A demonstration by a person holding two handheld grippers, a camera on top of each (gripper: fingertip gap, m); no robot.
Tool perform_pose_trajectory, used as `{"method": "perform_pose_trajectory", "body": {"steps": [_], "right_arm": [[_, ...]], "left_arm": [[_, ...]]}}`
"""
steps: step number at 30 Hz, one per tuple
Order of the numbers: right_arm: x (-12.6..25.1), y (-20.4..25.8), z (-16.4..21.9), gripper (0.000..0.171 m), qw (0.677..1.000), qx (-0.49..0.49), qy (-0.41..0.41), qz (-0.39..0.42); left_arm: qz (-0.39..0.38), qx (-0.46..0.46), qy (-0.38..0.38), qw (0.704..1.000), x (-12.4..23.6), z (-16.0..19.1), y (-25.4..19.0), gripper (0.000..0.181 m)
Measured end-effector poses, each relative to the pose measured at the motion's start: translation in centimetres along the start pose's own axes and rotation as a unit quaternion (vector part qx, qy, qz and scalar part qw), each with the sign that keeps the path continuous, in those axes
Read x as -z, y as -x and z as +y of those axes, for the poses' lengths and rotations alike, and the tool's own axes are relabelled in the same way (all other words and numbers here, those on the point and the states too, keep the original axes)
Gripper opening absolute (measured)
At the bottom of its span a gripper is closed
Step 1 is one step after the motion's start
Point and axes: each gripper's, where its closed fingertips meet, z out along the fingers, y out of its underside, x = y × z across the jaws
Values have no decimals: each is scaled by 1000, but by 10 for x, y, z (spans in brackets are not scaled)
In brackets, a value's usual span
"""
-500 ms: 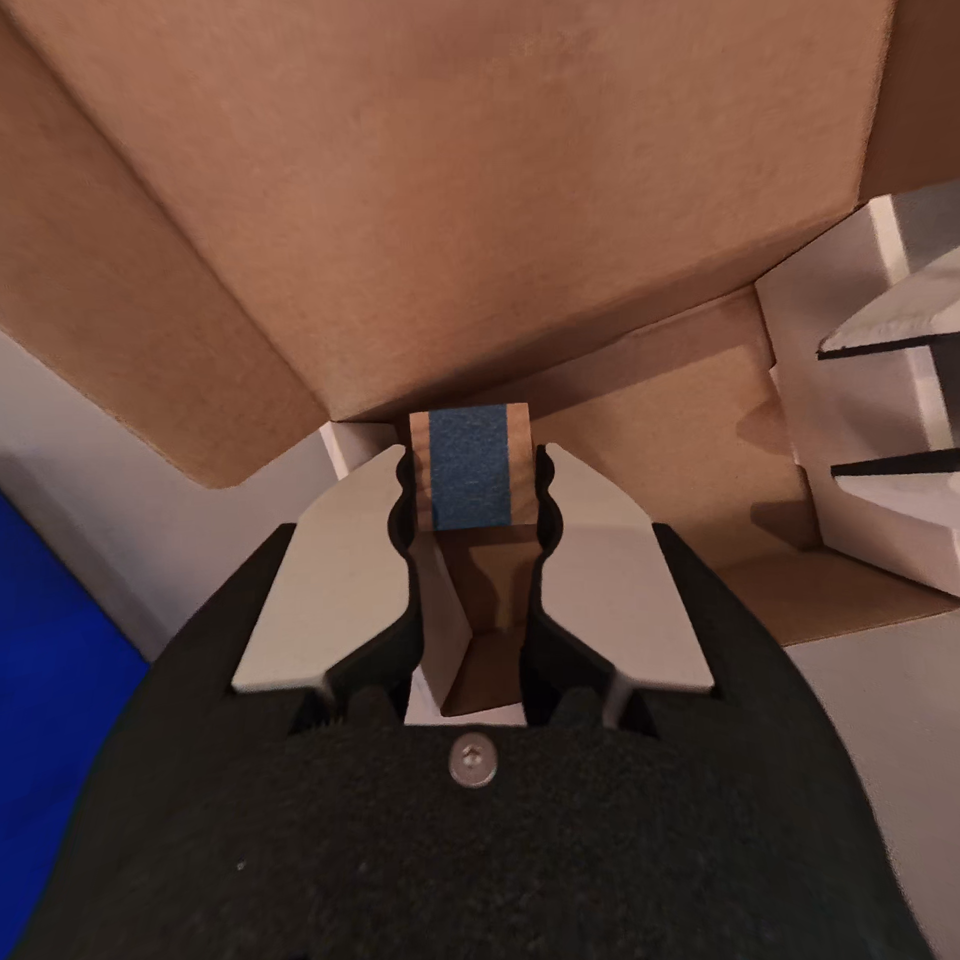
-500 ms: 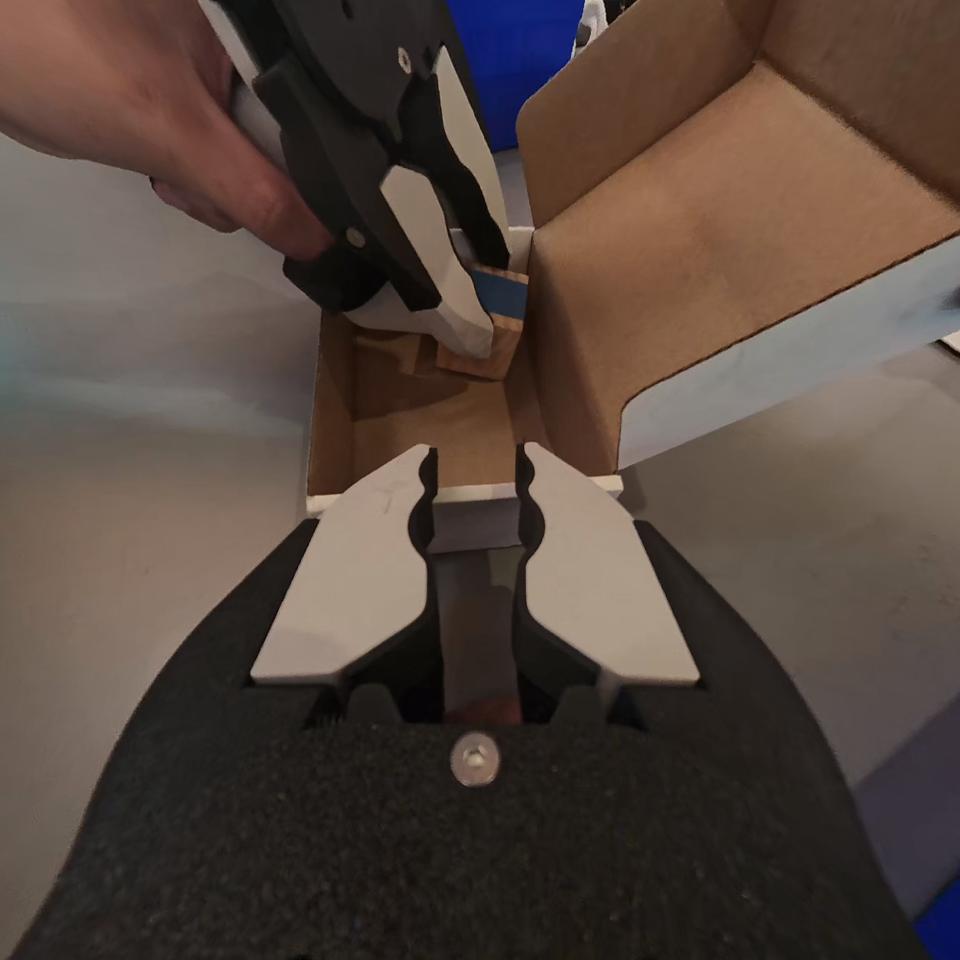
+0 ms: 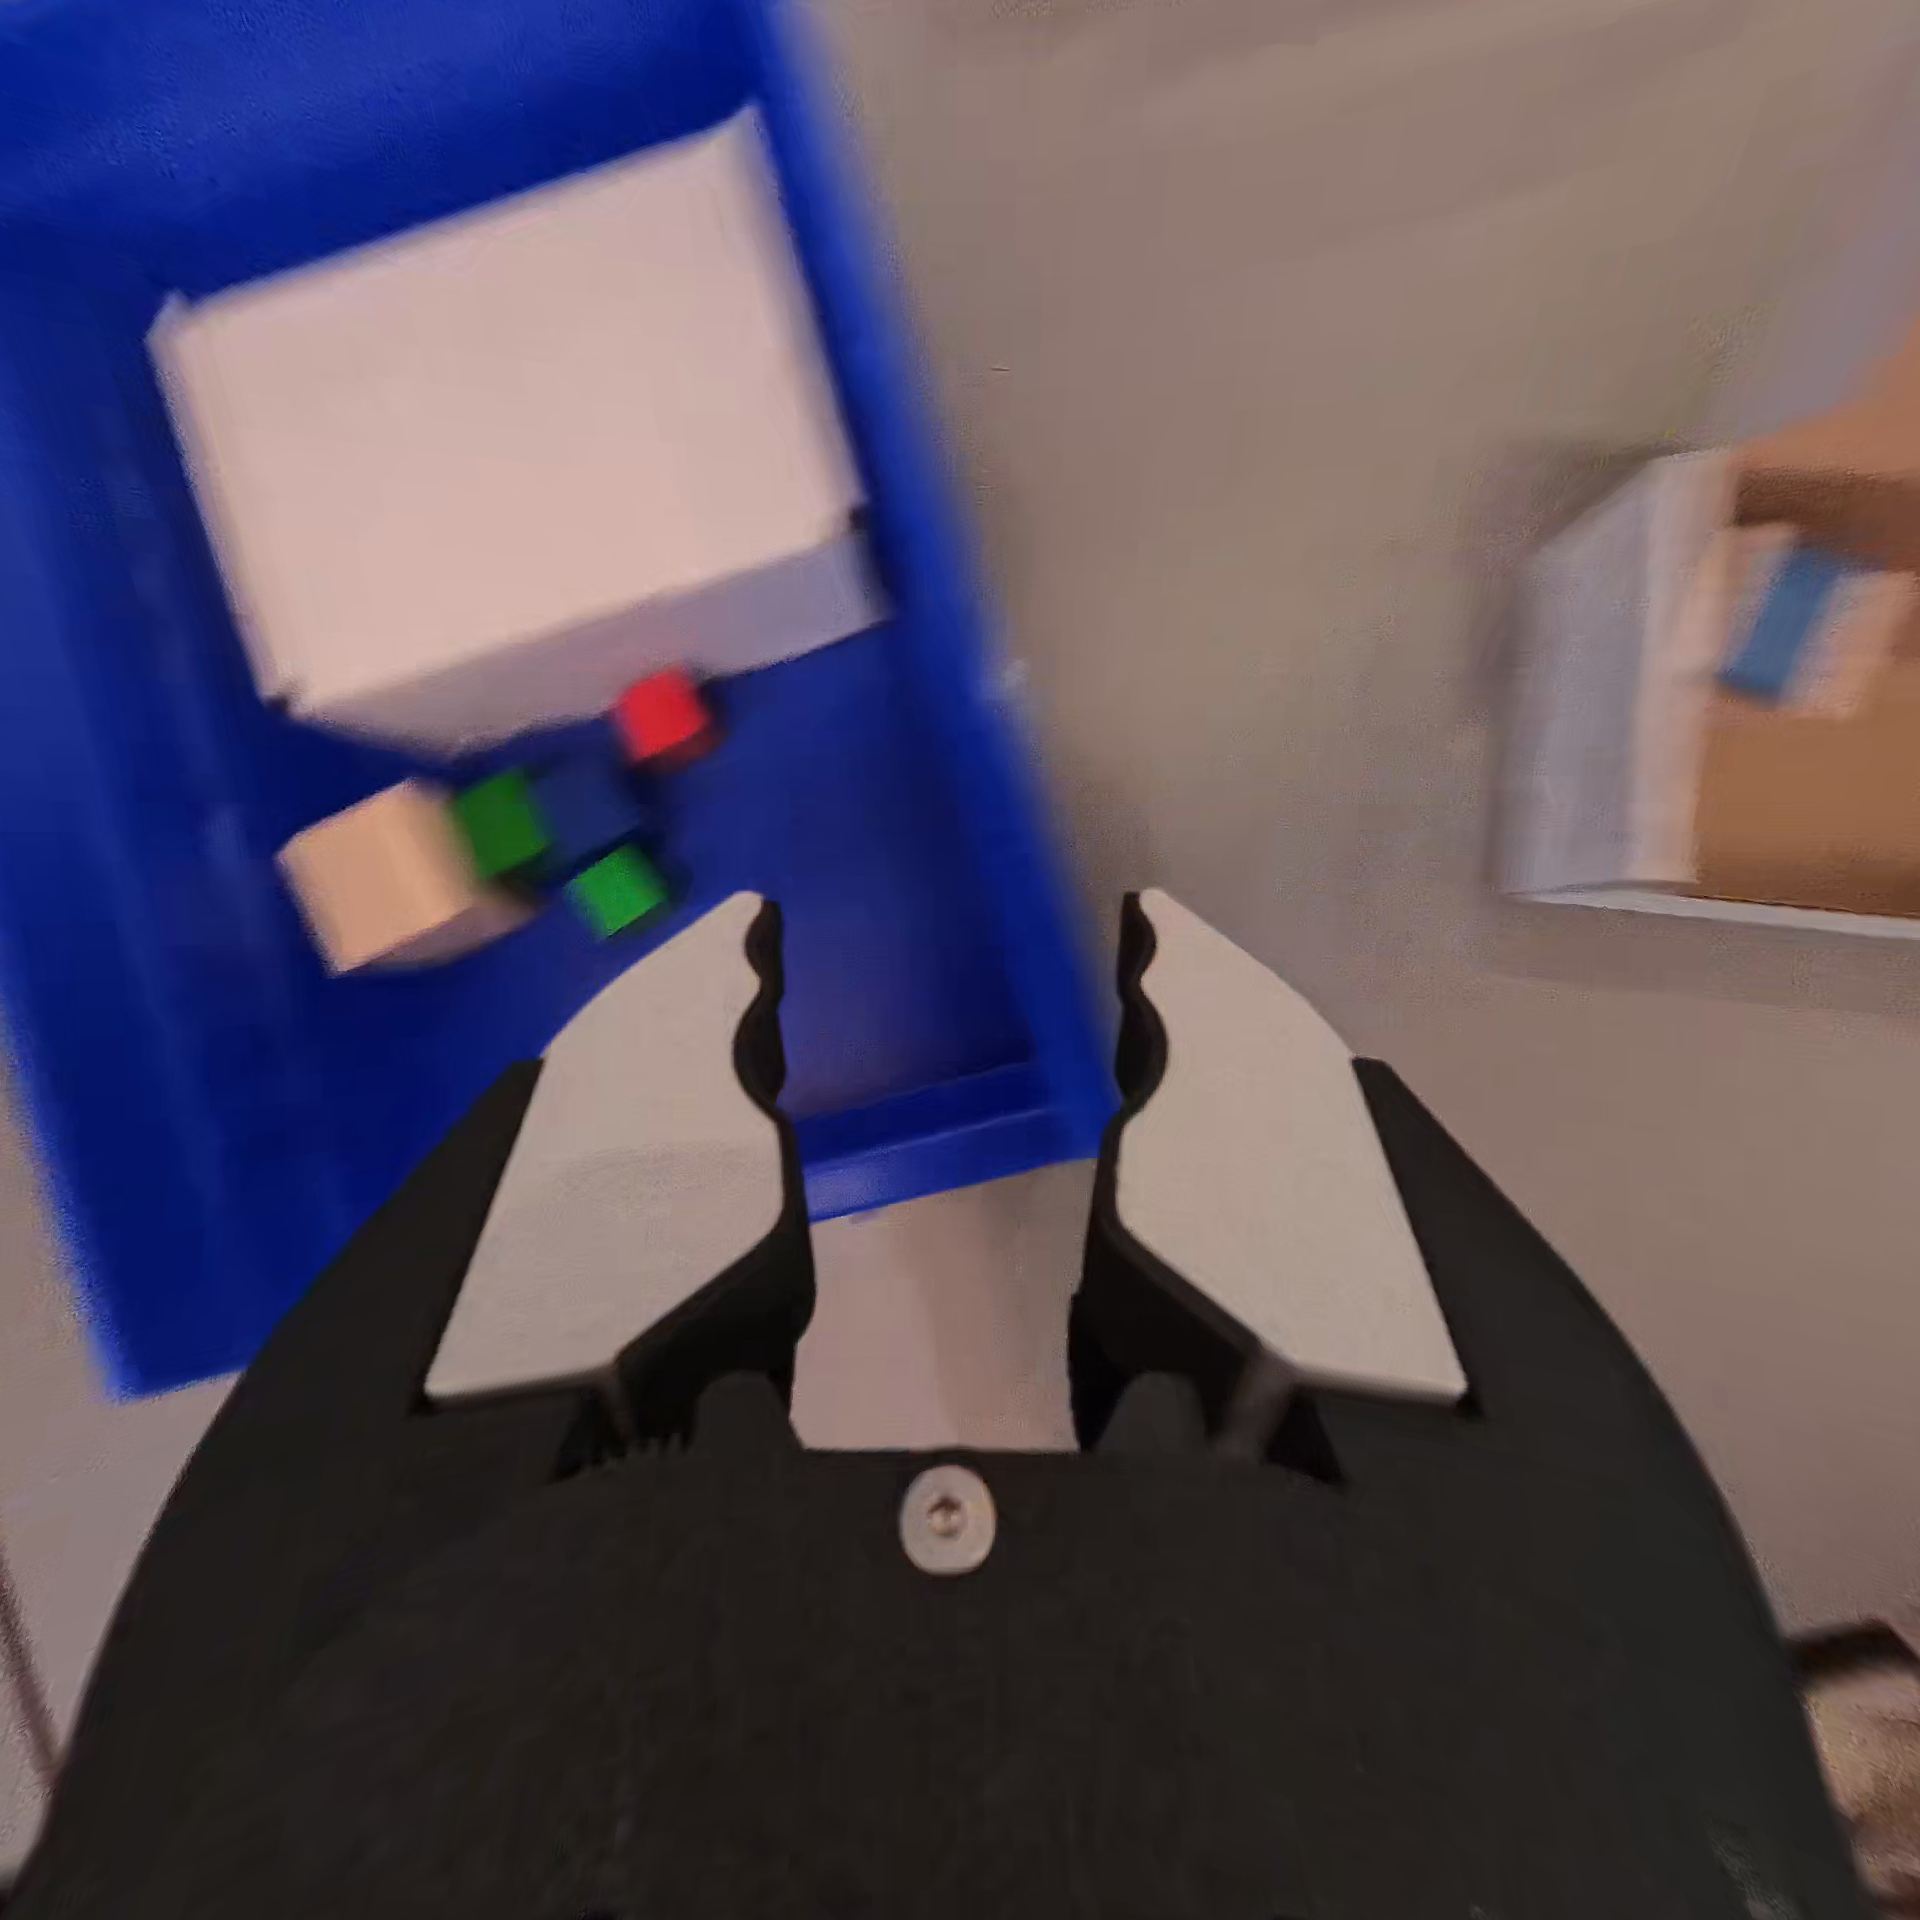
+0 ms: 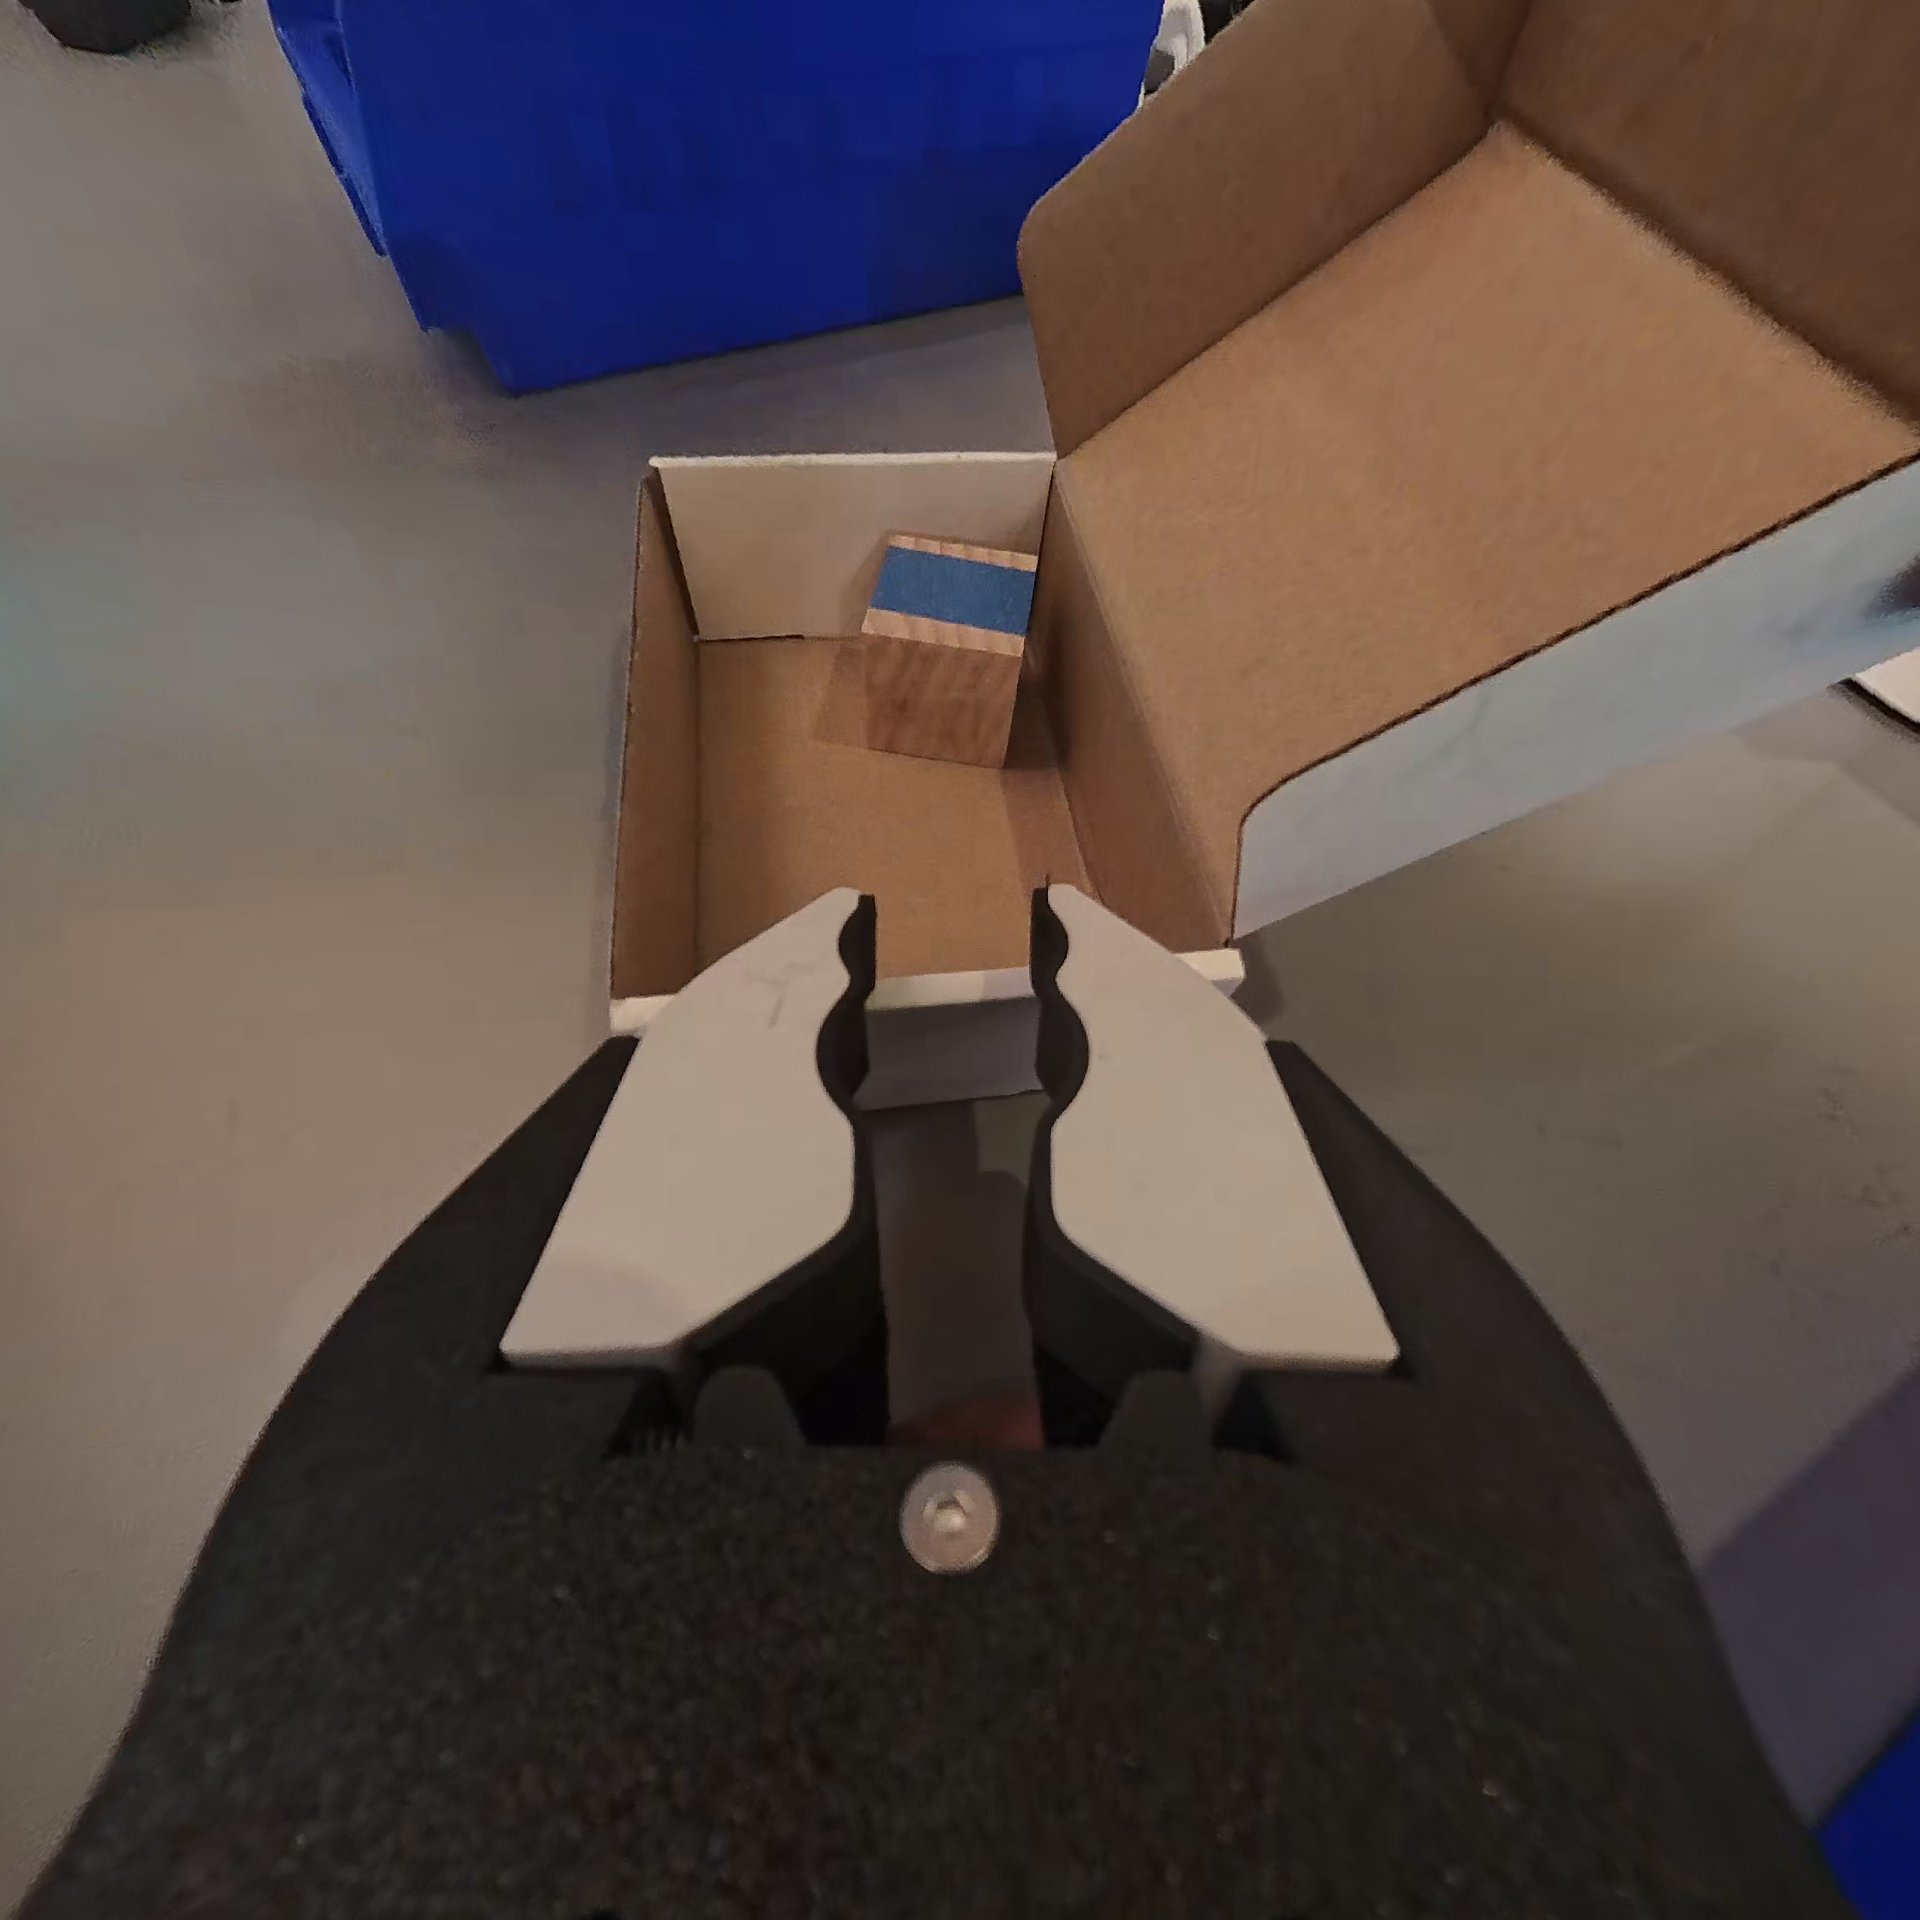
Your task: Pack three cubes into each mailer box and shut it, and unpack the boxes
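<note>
The left gripper (image 3: 943,920) is holding nothing, its jaws spread wide above a grey table (image 3: 1351,312). Ahead and left of them a blue bin (image 3: 914,582) is holding a shut white box (image 3: 520,436), a pale cube (image 3: 379,878), two green cubes (image 3: 502,823), a red one (image 3: 663,712) and a dark blue one (image 3: 587,805), all blurred. The right gripper (image 4: 953,906) is also gripping nothing, its jaws parted narrowly at the near wall of an open mailer box (image 4: 665,727). A wooden cube with a blue stripe (image 4: 940,649) is sitting in the box's far right corner, ahead of them.
</note>
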Motion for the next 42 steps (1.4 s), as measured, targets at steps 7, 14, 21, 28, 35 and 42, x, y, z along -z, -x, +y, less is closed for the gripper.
{"method": "perform_pose_trajectory", "body": {"steps": [7,14,21,28,35,42], "right_arm": [[0,0,0,28,1000,-1,0,-1],[0,0,0,28,1000,-2,0,-1],[0,-1,0,28,1000,-4,0,-2],[-1,-1,1,28,1000,-6,1,-3],[-1,0,1,27,1000,-3,3,-2],[-2,0,1,27,1000,-3,3,-2]], "left_arm": [[-55,129,91,986,-66,49,89,50],[-45,171,91,980,-89,48,94,34],[-9,147,45,988,-63,40,83,22],[117,-51,-131,983,42,-37,-48,21],[123,-136,-80,980,27,-53,-151,21],[147,-168,42,974,-30,-8,-203,22]]}}
